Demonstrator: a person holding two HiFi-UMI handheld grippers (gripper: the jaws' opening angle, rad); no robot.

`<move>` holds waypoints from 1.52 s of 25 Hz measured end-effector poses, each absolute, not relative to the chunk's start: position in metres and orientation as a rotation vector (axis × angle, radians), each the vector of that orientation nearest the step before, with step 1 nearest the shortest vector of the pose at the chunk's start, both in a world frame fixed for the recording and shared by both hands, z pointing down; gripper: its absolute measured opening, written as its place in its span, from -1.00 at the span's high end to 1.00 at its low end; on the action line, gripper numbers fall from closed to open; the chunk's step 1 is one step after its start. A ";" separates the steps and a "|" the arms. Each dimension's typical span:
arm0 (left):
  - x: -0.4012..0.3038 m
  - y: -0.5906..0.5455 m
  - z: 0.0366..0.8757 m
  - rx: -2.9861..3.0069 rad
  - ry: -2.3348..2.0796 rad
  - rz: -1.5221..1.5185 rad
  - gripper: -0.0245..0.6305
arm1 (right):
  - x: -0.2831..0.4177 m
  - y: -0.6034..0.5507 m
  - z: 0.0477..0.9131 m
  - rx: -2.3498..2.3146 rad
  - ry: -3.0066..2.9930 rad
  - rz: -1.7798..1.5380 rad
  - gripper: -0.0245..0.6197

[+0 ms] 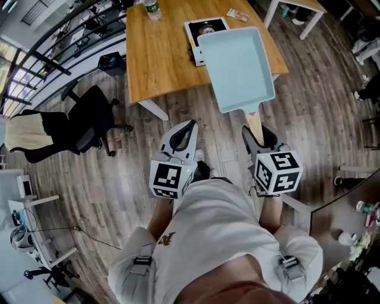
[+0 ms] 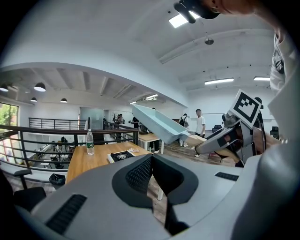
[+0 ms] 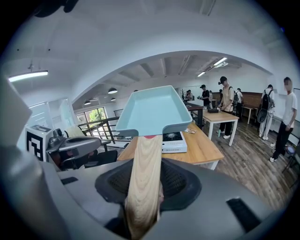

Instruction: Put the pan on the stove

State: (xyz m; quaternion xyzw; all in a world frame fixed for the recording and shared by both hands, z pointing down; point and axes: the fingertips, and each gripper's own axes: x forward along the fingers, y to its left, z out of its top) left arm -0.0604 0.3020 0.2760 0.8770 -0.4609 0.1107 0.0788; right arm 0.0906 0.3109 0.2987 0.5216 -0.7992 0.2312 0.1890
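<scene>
**PAN IN TRANSIT, HELD BY ITS HANDLE; STOVE AHEAD**

The right gripper [image 1: 256, 135] is clamped on the near end of the wooden handle [image 1: 253, 122] of the pale blue rectangular pan [image 1: 237, 68]. Gripping at the handle end puts the pan body ahead of the jaws, toward 12 o'clock, so the pan reaches the target before the gripper does. The pan rests on nothing. The left gripper view shows it tilted and well above the tabletop.

The stove [image 1: 205, 28] sits on the wooden table [image 1: 160, 59], at 11 o'clock from the pan's middle in the head view. The pan's far left corner hides part of it. The burner is bare.

The left gripper [image 1: 189, 127] is at 9 o'clock of the right gripper, jaws together at the tips with nothing between them. It carries no load, and this position probably holds it clear of the pan's path.

Assessment: this is the transport phase, and placement is not yet done. The next move calls for carrying the pan toward 11 o'clock, levelling it, then lowering it onto the burner. With the grip this far from the pan body, the pan may sag. The water bottle [image 1: 152, 9] at the table's far edge is well apart from the path.
</scene>
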 end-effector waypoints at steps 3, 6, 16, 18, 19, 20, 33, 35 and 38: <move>-0.065 0.284 0.275 2.633 -1.363 0.328 0.87 | 0.087 0.295 0.298 1.484 -2.237 0.650 0.43; -0.071 0.268 0.275 2.647 -1.350 0.327 0.87 | 0.081 0.280 0.298 1.500 -2.228 0.651 0.43; -0.090 0.220 0.274 2.679 -1.288 0.310 0.87 | 0.059 0.241 0.296 1.545 -2.188 0.661 0.43; -0.094 0.212 0.274 2.682 -1.280 0.303 0.87 | 0.055 0.235 0.297 1.554 -2.181 0.659 0.43; -0.095 0.209 0.274 2.686 -1.275 0.302 0.87 | 0.054 0.232 0.298 1.559 -2.177 0.660 0.43; -0.096 0.207 0.274 2.689 -1.270 0.302 0.87 | 0.053 0.229 0.298 1.562 -2.174 0.663 0.43; -0.098 0.165 0.279 2.669 -1.259 0.315 0.87 | 0.049 0.188 0.303 1.546 -2.159 0.683 0.43; -0.095 0.158 0.283 2.659 -1.268 0.322 0.87 | 0.052 0.179 0.306 1.535 -2.163 0.685 0.43; -0.088 0.146 0.287 2.646 -1.281 0.337 0.87 | 0.060 0.166 0.310 1.521 -2.168 0.690 0.43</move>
